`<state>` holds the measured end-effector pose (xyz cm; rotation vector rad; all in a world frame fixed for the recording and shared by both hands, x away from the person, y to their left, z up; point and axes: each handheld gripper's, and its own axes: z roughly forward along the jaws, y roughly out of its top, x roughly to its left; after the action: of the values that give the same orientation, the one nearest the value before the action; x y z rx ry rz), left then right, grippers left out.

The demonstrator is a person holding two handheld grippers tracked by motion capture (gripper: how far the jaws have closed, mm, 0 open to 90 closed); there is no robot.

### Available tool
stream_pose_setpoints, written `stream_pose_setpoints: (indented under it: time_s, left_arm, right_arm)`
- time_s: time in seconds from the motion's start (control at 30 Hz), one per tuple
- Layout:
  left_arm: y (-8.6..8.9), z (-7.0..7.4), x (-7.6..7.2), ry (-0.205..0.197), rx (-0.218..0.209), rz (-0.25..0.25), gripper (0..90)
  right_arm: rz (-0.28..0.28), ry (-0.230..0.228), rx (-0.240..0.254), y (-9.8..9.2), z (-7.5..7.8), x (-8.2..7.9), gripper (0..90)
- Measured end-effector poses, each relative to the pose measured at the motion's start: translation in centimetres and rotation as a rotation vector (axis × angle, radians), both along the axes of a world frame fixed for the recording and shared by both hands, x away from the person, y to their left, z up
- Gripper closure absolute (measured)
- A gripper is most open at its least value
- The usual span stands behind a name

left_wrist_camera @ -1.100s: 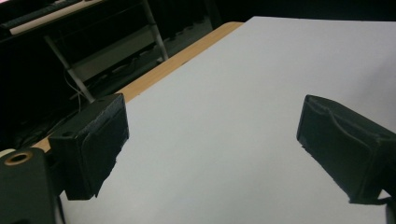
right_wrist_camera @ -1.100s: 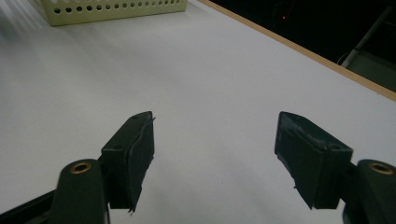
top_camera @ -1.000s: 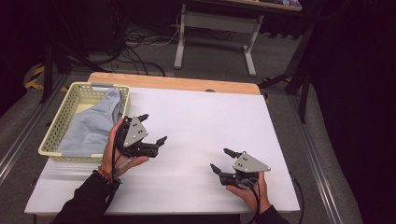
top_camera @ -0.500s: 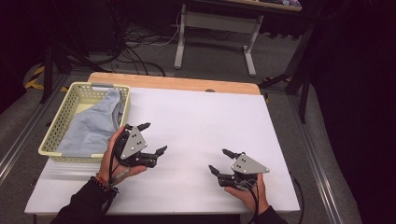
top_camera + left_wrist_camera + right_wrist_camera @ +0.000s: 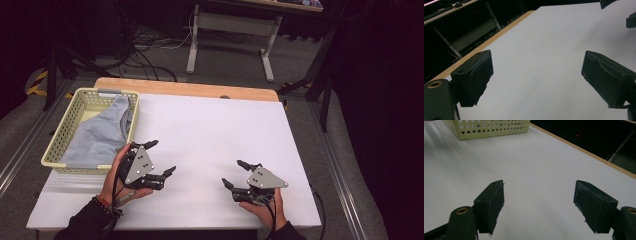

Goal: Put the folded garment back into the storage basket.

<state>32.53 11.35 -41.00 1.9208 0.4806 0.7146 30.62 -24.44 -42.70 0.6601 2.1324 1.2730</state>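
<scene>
A pale yellow perforated basket point(image 5: 64, 134) stands at the table's left, with a light blue cloth point(image 5: 100, 135) lying in it and draped over its right wall. My left gripper point(image 5: 162, 156) is held just right of the basket's near corner, low over the white table top, open and with nothing between its jaws point(image 5: 537, 75). Toward the near right, my right gripper point(image 5: 232, 173) also stands open and empty, pointing left toward the basket point(image 5: 486, 128). Its own view shows bare table between the pads point(image 5: 539, 200).
The white table top point(image 5: 215, 130) has a wooden strip point(image 5: 190, 89) along its far edge. Beyond it lie a dark floor, cables and a desk frame point(image 5: 232, 30). The right gripper's jaw tips point(image 5: 631, 20) show at the left gripper view's top right.
My left hand has drawn its gripper away from the basket toward the near edge and a little lower. The right hand has stayed in place.
</scene>
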Motion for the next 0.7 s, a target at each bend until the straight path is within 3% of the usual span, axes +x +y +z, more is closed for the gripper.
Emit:
stream_pose_setpoints:
  time_s: [0.33, 0.7]
  left_arm:
    - [1.4, -1.7, -1.2, 0.017, 0.014, 0.017, 11.6]
    - [2.6, -3.6, -2.1, 0.07, 0.042, 0.036, 10.7]
  right_arm:
    - [-0.001, -0.019, -0.01, 0.2, -0.2, -0.3, 23.4]
    - [-0.015, -0.023, -0.023, 0.1, -0.6, -0.7, 19.7]
